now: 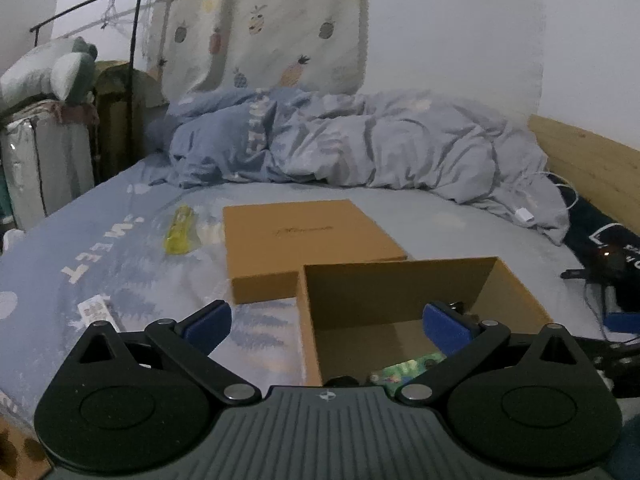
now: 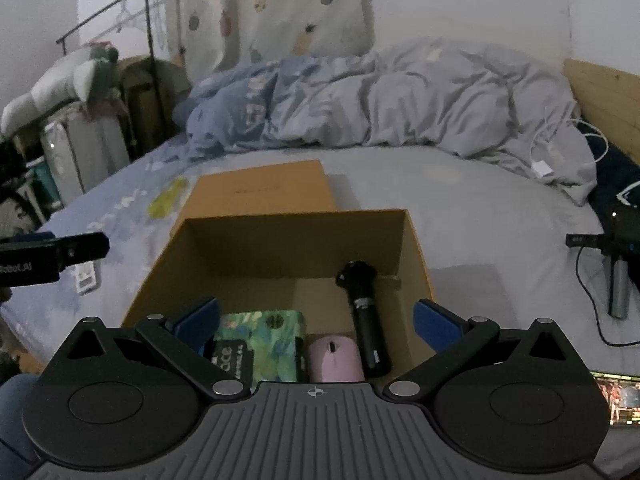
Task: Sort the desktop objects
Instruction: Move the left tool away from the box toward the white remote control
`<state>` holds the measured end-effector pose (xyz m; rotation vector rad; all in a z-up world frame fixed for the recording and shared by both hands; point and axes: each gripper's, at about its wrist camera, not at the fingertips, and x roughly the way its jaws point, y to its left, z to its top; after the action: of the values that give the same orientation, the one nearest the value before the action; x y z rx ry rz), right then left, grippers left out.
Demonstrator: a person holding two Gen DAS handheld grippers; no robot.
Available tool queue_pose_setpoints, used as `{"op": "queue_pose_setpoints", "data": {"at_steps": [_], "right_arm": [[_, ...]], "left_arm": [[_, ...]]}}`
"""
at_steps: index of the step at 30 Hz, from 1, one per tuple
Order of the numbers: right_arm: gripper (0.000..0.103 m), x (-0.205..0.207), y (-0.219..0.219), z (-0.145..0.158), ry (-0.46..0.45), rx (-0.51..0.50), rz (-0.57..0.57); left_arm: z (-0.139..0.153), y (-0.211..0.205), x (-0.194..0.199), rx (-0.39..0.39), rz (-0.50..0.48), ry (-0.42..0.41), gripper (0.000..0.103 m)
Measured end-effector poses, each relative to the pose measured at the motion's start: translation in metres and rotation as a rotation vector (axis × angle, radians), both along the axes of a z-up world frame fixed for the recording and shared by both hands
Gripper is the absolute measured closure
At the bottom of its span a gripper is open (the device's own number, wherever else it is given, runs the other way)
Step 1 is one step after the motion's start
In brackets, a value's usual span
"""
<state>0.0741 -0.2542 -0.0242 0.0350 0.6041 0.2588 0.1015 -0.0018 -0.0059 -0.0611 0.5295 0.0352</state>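
An open brown cardboard box point(image 2: 416, 248) stands on the bed; it also shows in the left wrist view point(image 1: 308, 320). Inside lie a black cylindrical tool point(image 2: 366, 320), a pink mouse point(image 2: 334, 362), a green patterned box point(image 2: 268, 332) and a small black pack point(image 2: 230, 358). Its flat lid point(image 1: 304, 240) lies just behind it. A yellow item in clear wrap point(image 1: 180, 230) and a small white packet point(image 1: 94, 308) lie on the sheet to the left. My right gripper point(image 2: 316, 324) is open and empty above the box. My left gripper point(image 1: 326, 322) is open and empty over the box's left wall.
A crumpled blue duvet point(image 1: 360, 144) fills the back of the bed. A white charger and cable point(image 2: 542, 168) lie at the right, near a wooden headboard point(image 2: 604, 96). A black device with a cable point(image 2: 612, 248) sits at the right edge. Storage bags and a rack stand left.
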Motion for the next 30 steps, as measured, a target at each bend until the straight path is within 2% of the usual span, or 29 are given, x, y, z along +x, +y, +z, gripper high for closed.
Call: {"op": "queue_pose_setpoints", "data": {"at_steps": [4,12,20,25,30], "right_arm": [[0.0,0.001,-0.003,0.004,-0.053,0.003,0.008],[0.0,0.002,-0.007,0.007,-0.108,-0.007,0.007],[0.0,0.013,-0.002,0.002,-0.07,-0.004,0.049],[0.0,0.026,0.004,0.002,-0.045,0.022,0.051],[0.0,0.029,0.008,0.002,-0.025,0.04,0.063]], "left_arm": [[-0.002,0.004,0.003,0.038,0.022,0.004,0.0],[-0.007,0.01,0.009,0.011,0.034,0.004,0.0],[-0.013,0.024,0.017,-0.03,0.084,0.016,0.0],[-0.016,0.028,0.022,-0.016,0.102,0.027,0.0],[-0.02,0.039,0.028,-0.038,0.133,0.046,0.0]]}}
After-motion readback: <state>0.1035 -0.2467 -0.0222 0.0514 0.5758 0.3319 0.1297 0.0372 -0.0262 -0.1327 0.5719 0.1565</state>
